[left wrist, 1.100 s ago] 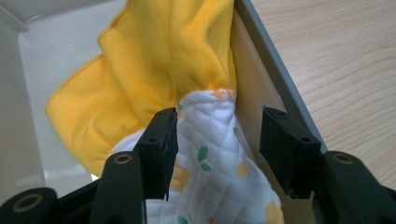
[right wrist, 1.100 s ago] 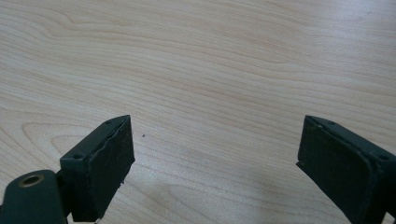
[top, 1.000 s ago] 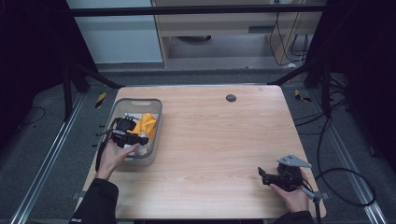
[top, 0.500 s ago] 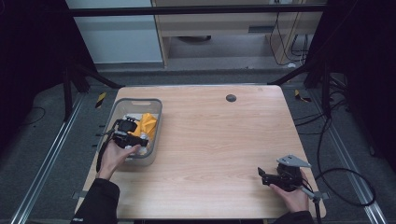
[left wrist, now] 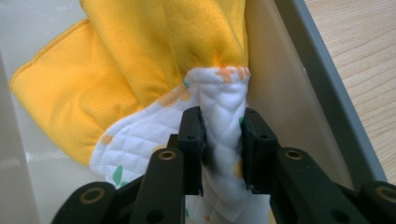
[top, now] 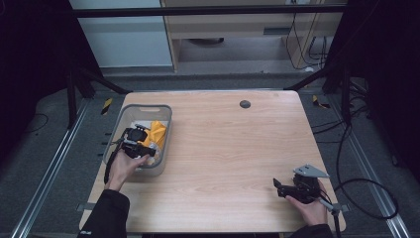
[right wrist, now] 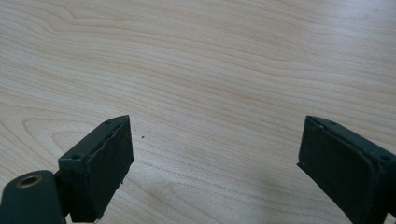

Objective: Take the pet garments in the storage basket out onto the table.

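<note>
Nearest the person, the right gripper point(top: 283, 187) rests at the near right corner of the wooden table point(top: 228, 148), a pale board with fine lengthwise grain. In the right gripper view its flat black pads point(right wrist: 109, 170) stand spread wide over bare wood, with nothing between them.

Farther off, at the table's left edge, sits a grey bin point(top: 166, 130), rectangular with rounded corners and smooth translucent walls. Inside it lies a cloth point(left wrist: 140, 70): soft yellow fleece on one face, white quilted fabric with small orange and green marks on the other.

The left gripper point(left wrist: 222, 142) reaches into the bin. Its jaws have just been closing and now pinch a raised fold of the quilted side. The pinched ridge runs along the line of the jaws, away from the camera, beside the bin's right-hand wall; the yellow face bunches beyond it.
</note>
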